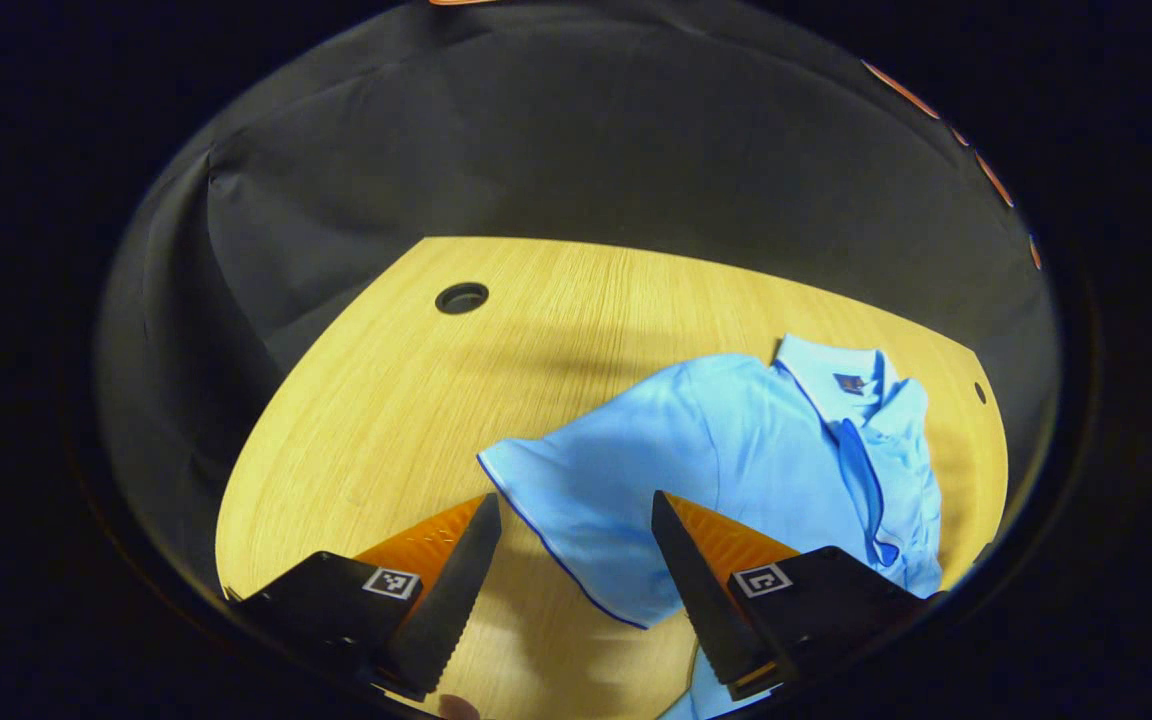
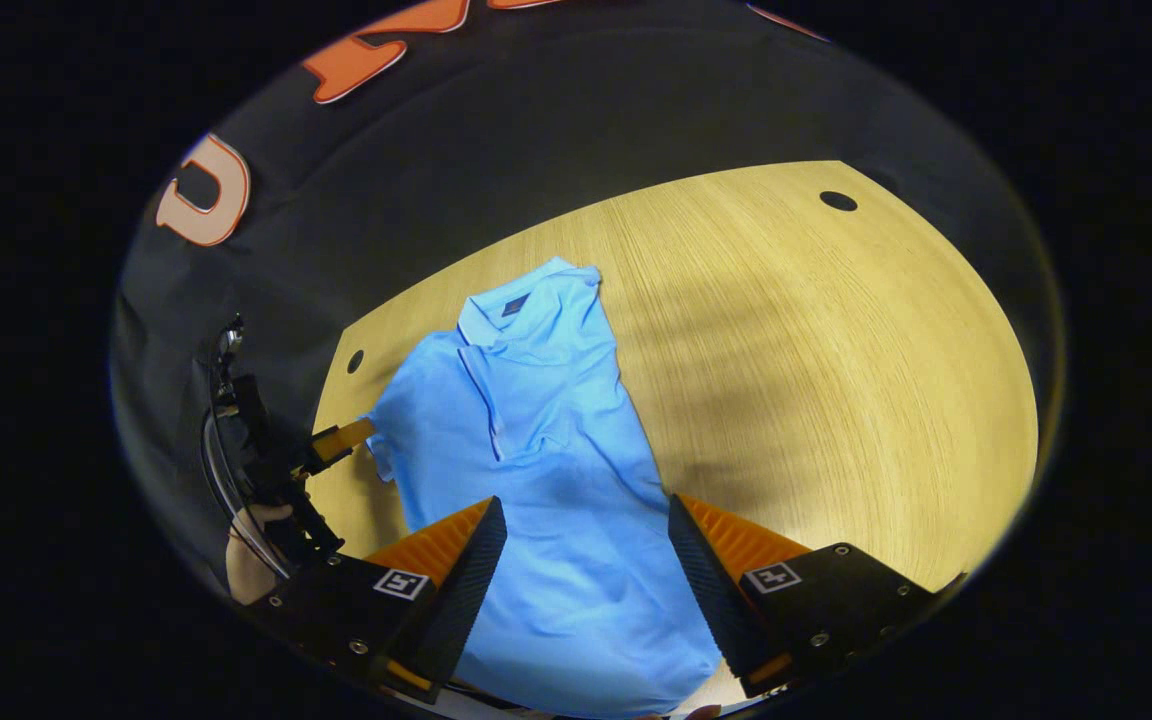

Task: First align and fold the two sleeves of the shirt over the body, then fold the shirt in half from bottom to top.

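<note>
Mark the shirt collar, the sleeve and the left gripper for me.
collar [image 2: 496,312], right gripper view, its flat top.
sleeve [image 1: 576,500], left gripper view, near the hem.
left gripper [image 2: 341,440], right gripper view, its fingers.

Recording booth; black cloth wall [image 1: 556,130]; wooden desk [image 2: 816,360] with cable holes

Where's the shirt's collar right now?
The collar is at the far end of the shirt in the right gripper view, pointing toward the booth wall, near the small hole in the table.
</note>
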`<action>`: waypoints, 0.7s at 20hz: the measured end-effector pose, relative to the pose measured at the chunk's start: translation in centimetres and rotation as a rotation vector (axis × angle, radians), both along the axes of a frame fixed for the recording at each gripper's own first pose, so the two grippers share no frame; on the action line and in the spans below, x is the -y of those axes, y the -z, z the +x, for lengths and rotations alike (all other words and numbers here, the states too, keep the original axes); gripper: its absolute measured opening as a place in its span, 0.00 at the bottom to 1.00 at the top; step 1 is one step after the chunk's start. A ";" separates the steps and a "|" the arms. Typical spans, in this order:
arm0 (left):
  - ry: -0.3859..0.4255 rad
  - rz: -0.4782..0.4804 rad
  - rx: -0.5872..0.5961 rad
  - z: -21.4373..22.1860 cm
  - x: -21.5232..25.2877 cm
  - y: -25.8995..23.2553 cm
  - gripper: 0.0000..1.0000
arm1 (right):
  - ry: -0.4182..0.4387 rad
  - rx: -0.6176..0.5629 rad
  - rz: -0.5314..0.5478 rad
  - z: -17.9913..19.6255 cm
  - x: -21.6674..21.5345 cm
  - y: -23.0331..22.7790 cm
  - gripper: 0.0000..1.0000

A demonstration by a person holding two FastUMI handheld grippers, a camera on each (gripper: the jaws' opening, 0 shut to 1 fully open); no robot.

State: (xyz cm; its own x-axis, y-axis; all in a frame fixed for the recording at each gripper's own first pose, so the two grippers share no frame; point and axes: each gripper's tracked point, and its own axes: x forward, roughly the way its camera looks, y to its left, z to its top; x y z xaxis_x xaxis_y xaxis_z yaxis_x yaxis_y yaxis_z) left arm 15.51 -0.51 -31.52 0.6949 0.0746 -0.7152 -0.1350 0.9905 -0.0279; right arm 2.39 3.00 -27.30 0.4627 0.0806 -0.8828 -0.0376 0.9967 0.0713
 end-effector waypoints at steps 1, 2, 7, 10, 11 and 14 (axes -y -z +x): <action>-0.010 0.003 -0.009 0.0 -0.2 0.4 0.98 | 0.002 -0.001 0.003 -0.1 0.3 -0.2 0.99; -0.016 0.005 -0.021 -0.2 -0.3 0.7 0.98 | 0.006 -0.004 0.010 -0.1 0.4 -0.2 0.99; -0.035 0.027 -0.046 -0.1 -0.8 1.8 0.98 | 0.016 -0.011 0.044 0.2 0.1 0.0 0.99; -0.026 0.013 -0.050 0.0 -0.4 2.1 0.97 | 0.011 -0.013 0.057 0.2 -0.3 -0.1 0.99; -0.012 0.013 -0.050 0.3 -0.3 2.1 0.96 | 0.010 -0.013 0.057 0.3 -0.4 -0.1 0.99; 0.030 0.010 -0.050 0.3 0.4 1.9 0.75 | 0.007 -0.017 0.060 0.1 -0.5 0.0 0.98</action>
State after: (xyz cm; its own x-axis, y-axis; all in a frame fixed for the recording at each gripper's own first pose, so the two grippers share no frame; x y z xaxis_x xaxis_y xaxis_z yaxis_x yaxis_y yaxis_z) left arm 15.77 -0.88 -33.45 0.6603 0.0617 -0.7484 -0.1061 0.9943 -0.0117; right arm 2.48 3.55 -27.31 0.4482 0.1309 -0.8843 -0.0290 0.9908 0.1320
